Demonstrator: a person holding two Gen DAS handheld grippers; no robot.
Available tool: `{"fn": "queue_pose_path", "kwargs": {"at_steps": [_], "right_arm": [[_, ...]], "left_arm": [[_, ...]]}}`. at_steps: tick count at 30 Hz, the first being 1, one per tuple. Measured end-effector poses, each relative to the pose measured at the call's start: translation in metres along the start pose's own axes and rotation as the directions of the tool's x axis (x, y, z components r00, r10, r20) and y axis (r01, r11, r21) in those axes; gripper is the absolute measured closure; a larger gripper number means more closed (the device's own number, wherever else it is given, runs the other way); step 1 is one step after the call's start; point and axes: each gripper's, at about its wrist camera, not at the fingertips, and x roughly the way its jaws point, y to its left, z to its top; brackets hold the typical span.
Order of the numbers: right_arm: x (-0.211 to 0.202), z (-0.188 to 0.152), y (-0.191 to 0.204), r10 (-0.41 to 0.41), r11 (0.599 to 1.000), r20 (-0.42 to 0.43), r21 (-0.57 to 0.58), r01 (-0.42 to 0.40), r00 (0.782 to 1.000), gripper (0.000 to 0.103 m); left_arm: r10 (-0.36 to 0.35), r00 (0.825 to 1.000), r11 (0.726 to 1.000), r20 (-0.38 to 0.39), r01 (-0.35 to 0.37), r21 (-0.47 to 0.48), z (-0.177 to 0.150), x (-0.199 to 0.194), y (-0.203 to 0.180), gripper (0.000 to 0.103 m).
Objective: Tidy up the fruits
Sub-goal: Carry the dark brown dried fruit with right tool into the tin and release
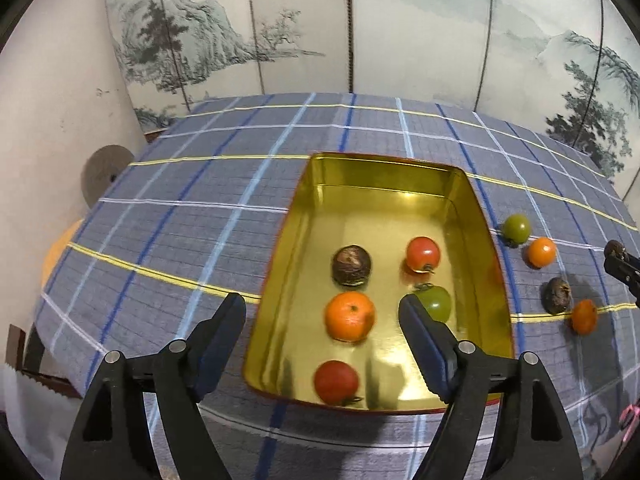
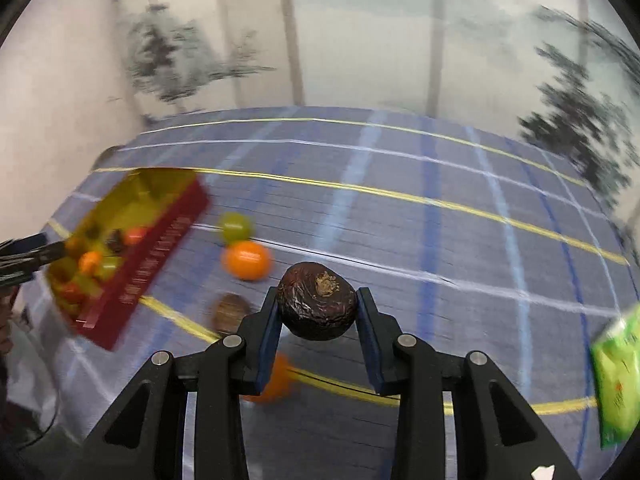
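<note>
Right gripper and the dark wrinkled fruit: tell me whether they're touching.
Touching. The right wrist view shows the right gripper with both blue pads pressed against the sides of the dark wrinkled fruit, holding it above the checked tablecloth.

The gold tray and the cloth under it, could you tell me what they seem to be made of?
Gold tray: probably thin polished metal, since its inside mirrors the fruit; red outside. Cloth: apparently woven plaid fabric, matte, with a visible crease.
</note>
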Motion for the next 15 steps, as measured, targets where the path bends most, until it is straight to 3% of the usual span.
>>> {"fn": "queue_pose_path", "kwargs": {"at_steps": [8,15], "right_arm": [[0.01,0.025,0.108,0.235,0.96,-0.037,-0.15,-0.238,0.971,0.069],[0.031,0.027,0.173,0.305,0.912,-0.123,-0.249,-0.327,0.944,0.069]], "left_arm": [[0.066,0.998,0.995,-0.008,-0.067,-0.076,-0.007,-0.005,0.034,0.023],[0.101,0.994,0.984,-0.033,-0.105,-0.142,-0.018,-0.004,0.063,0.023]]}}
